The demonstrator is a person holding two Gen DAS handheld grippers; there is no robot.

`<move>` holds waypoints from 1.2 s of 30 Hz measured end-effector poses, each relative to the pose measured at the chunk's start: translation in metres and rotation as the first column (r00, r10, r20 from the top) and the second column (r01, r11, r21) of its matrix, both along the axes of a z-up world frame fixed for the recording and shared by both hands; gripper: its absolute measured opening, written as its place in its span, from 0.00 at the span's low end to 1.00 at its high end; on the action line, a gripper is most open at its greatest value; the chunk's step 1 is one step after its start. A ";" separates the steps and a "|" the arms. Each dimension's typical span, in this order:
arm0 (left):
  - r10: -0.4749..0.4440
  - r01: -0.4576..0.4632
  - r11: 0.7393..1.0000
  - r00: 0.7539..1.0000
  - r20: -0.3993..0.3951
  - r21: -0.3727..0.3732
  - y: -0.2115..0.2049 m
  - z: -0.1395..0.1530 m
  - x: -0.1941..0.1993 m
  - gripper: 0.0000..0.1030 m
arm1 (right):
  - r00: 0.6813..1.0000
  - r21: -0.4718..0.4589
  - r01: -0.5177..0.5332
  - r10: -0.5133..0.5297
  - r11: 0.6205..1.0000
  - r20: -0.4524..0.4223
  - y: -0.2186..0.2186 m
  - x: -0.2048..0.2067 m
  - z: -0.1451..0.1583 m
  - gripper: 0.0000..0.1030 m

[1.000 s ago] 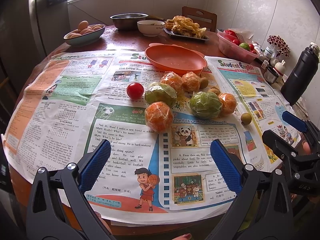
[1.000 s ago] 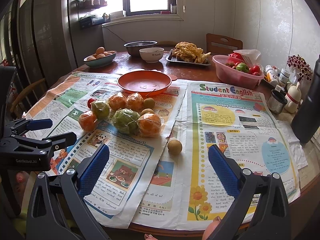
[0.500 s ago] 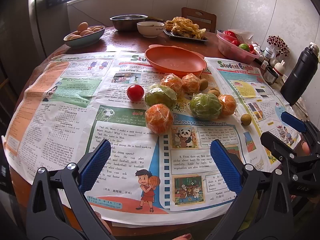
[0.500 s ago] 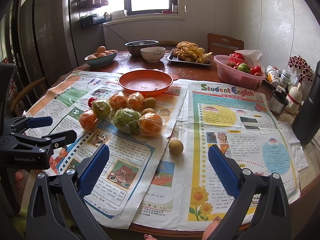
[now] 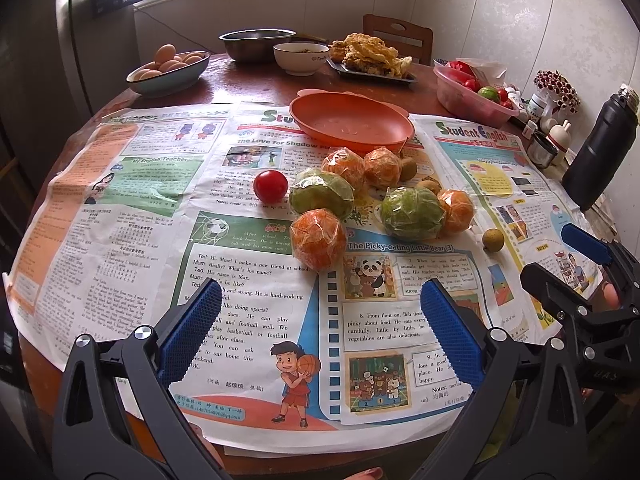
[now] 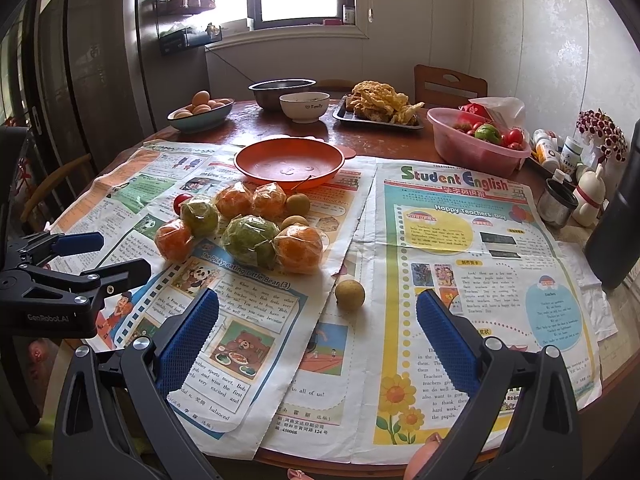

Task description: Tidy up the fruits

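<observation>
Wrapped oranges (image 5: pixel 319 245) (image 6: pixel 299 249) and wrapped green fruits (image 5: pixel 412 213) (image 6: pixel 250 241) lie in a cluster on newspaper, with a red tomato (image 5: pixel 271 186) at its left and small brown fruits beside it. One small brown fruit (image 5: pixel 492 240) (image 6: pixel 349 295) lies apart, nearer me. An empty orange plate (image 5: pixel 354 122) (image 6: pixel 289 163) sits behind the cluster. My left gripper (image 5: pixel 320 324) is open and empty, near the table's front edge, short of the nearest orange. My right gripper (image 6: pixel 318 322) is open and empty, just short of the lone brown fruit.
Behind stand a bowl of eggs (image 5: pixel 168 70), a steel bowl (image 5: pixel 256 42), a white bowl (image 5: pixel 301 58), a tray of fried food (image 5: pixel 370 60) and a pink basin with tomatoes (image 6: pixel 476 140). A black bottle (image 5: pixel 600 148), small jars and figurines stand at the right edge.
Both grippers have crept slightly forward toward the fruit; the fruit has not moved and both stay open.
</observation>
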State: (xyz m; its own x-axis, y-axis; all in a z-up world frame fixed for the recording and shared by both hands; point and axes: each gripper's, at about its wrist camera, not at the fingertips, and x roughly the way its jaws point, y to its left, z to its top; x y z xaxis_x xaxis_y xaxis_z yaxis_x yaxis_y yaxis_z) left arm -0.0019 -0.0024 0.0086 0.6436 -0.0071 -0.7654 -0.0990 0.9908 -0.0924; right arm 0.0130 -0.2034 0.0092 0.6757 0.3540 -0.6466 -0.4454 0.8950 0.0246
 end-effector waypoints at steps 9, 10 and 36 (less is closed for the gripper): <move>-0.004 0.004 1.000 1.000 -0.015 -0.007 0.000 -0.007 0.006 0.91 | 1.000 0.000 0.007 -0.007 1.000 -0.017 -0.003 0.007 -0.005 0.96; -0.005 0.005 1.000 1.000 -0.019 -0.008 0.001 -0.008 0.007 0.91 | 1.000 -0.003 0.010 -0.011 1.000 -0.019 -0.004 0.008 -0.006 0.96; -0.069 0.060 0.992 0.995 -0.077 -0.109 0.022 -0.033 0.057 0.60 | 0.989 -0.047 -0.039 0.031 0.998 -0.148 -0.007 0.061 -0.046 0.26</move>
